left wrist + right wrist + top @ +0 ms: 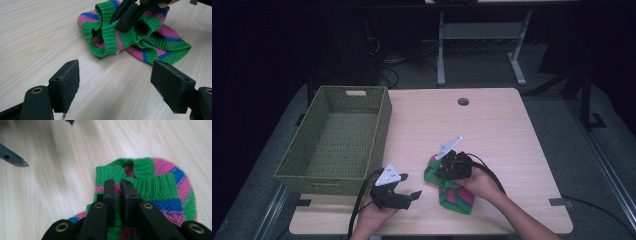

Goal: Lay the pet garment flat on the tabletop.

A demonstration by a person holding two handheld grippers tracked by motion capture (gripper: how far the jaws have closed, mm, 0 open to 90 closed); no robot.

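A knitted piece (457,198) striped in green, pink and blue lies crumpled on the wooden table (497,127), near its front edge. My right gripper (435,168) is shut on the green ribbed edge of the knit (160,185), its pads pinching a fold at the piece's left end. From the left gripper view the right gripper (124,22) comes down onto the knit (107,37) from above. My left gripper (410,185) stands open just left of the knit, with bare table between its jaws (115,75). It touches nothing.
A green woven basket (383,124) stands at the table's left side, with nothing inside. A round cable hole (463,101) sits near the far edge. Bare tabletop stretches to the right and behind the knit. Desk legs and cables stand on the floor beyond.
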